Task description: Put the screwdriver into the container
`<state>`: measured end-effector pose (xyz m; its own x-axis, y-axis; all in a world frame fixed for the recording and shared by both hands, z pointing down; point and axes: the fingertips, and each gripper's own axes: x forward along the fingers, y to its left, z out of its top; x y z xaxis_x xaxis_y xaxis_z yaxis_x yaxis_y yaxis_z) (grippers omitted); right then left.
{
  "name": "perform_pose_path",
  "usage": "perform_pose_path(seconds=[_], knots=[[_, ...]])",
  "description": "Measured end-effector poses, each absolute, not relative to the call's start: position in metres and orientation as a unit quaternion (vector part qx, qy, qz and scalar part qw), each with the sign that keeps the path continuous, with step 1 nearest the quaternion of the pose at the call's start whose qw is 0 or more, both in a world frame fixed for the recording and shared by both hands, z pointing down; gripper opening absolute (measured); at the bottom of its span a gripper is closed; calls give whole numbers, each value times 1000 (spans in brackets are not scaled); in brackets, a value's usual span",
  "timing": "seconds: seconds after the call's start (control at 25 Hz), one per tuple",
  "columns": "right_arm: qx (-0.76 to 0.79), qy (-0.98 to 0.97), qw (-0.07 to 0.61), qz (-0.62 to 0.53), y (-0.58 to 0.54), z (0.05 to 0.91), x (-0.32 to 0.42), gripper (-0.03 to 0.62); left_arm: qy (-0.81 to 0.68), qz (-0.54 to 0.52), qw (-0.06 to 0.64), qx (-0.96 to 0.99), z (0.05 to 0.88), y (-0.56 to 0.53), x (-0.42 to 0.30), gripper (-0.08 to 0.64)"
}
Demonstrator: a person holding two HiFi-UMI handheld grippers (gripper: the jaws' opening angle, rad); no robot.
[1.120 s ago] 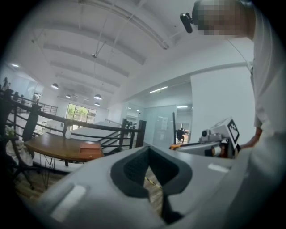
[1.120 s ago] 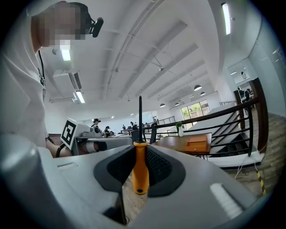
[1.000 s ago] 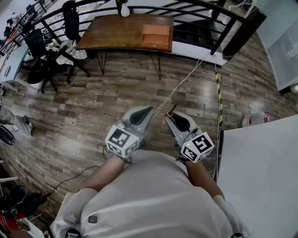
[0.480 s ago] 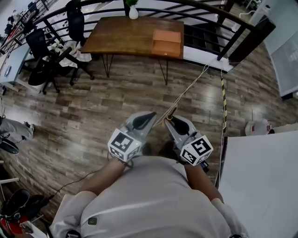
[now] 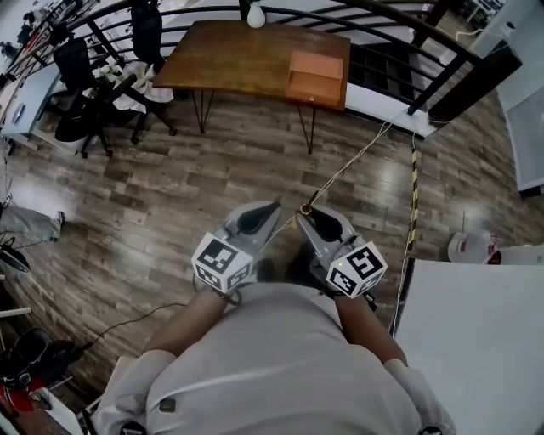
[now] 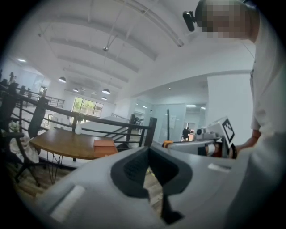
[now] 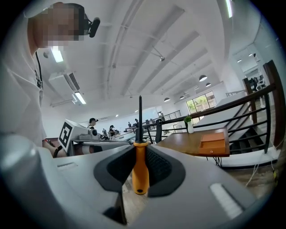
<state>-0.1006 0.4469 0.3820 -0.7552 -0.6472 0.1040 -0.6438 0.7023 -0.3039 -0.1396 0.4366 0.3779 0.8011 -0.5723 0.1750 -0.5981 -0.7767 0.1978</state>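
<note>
A screwdriver with an orange handle and a thin black shaft stands upright between the jaws of my right gripper, which is shut on the handle. In the head view the right gripper is held in front of the person's body, with the screwdriver poking out at its tip. Beside it, my left gripper has its jaws together and holds nothing. The container, a shallow orange-brown box, lies on the far wooden table. It also shows in the right gripper view and the left gripper view.
A white vase stands at the table's back edge before a black railing. Office chairs crowd the left. A light cable and striped floor tape cross the wooden floor. A white tabletop lies at the right.
Both grippers have been carried across the floor toward the wooden table, which now lies nearer and lower in the head view. The grip on the screwdriver is unchanged.
</note>
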Motion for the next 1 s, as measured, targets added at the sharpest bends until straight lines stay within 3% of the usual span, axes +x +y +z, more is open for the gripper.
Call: perform_pose_path(seconds=[0.4,0.72,1.0], knots=[[-351,919,6,-178,393,389,-32,78,-331,60,121,934,383,371,-93,3],[-360,918,17,-166,344,378,72,78,-328,59,89,939,367,319,3,3],[-336,926,15,-173,324,377,104,78,-348,62,101,930,369,292,43,2]])
